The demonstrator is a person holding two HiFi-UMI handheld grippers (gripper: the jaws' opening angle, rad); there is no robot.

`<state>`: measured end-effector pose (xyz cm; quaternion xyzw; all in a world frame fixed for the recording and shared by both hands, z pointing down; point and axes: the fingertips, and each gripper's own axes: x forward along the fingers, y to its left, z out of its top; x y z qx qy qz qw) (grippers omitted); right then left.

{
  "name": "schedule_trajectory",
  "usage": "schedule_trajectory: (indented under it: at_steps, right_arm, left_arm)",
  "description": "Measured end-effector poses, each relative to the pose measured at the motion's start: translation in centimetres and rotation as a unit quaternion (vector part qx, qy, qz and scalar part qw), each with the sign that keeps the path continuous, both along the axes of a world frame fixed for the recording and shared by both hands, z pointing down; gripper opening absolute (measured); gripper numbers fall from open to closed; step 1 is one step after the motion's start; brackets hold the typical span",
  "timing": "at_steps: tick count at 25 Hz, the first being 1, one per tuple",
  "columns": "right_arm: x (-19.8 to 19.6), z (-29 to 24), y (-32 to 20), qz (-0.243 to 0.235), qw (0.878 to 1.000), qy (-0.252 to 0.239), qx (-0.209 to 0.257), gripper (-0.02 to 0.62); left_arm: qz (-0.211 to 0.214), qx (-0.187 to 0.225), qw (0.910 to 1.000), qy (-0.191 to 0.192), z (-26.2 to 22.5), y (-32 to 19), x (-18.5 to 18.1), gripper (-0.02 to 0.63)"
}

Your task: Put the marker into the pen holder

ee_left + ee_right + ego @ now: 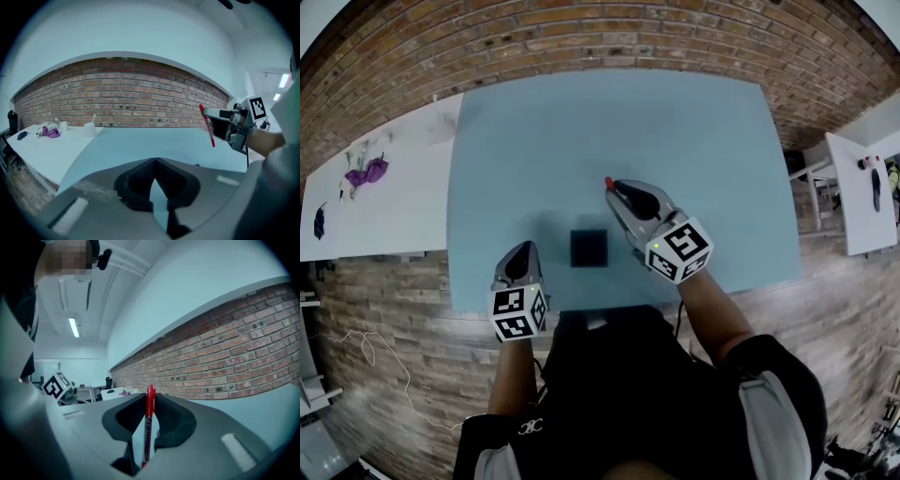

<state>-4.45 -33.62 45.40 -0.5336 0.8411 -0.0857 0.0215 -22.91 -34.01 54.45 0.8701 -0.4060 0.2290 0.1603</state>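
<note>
A dark square pen holder stands on the blue table near its front edge. My right gripper hovers just right of and beyond the holder, shut on a red marker. In the right gripper view the marker stands upright, pinched between the pads. The left gripper view shows the marker hanging tilted from the right gripper above the table. My left gripper is at the table's front edge, left of the holder, with its jaws closed together and nothing between them.
A white table joins the blue one on the left, with a purple object and a white cup on it. Another white table stands at the right. A brick wall lies behind the tables.
</note>
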Motion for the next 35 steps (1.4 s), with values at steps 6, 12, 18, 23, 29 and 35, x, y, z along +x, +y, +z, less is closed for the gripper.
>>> schedule_trajectory:
  at_steps: [6,12,18,23,29,35]
  right_arm:
    - [-4.1,-1.8,1.2,-0.04,0.995,-0.086,0.042,0.066]
    - [-4.7,0.6,1.3,0.059,0.993,-0.092,0.036,0.066]
    - [-4.8,3.4,1.7,0.143,0.989,-0.03,0.032,0.066]
    - [-4.9,4.5,2.1,0.146,0.989,-0.001,0.024,0.066]
    - [-5.0,5.4,2.8,0.12,0.993,-0.001,0.008,0.066]
    - [-6.3,6.5,2.8,0.107,0.994,-0.001,-0.004,0.067]
  left_arm:
    - [0.081,-0.014,0.9964,0.017,1.0,-0.7,0.7,0.008]
    - [0.158,-0.038,0.9865,0.02,2.7,-0.5,0.7,0.008]
    - [0.179,-0.042,0.9829,0.013,3.0,0.3,0.8,0.008]
    - [0.173,-0.045,0.9838,0.009,3.4,0.4,0.9,0.008]
    - [0.156,-0.046,0.9867,0.014,3.2,0.3,1.7,0.008]
    - [0.152,-0.043,0.9874,0.014,3.4,0.4,2.1,0.008]
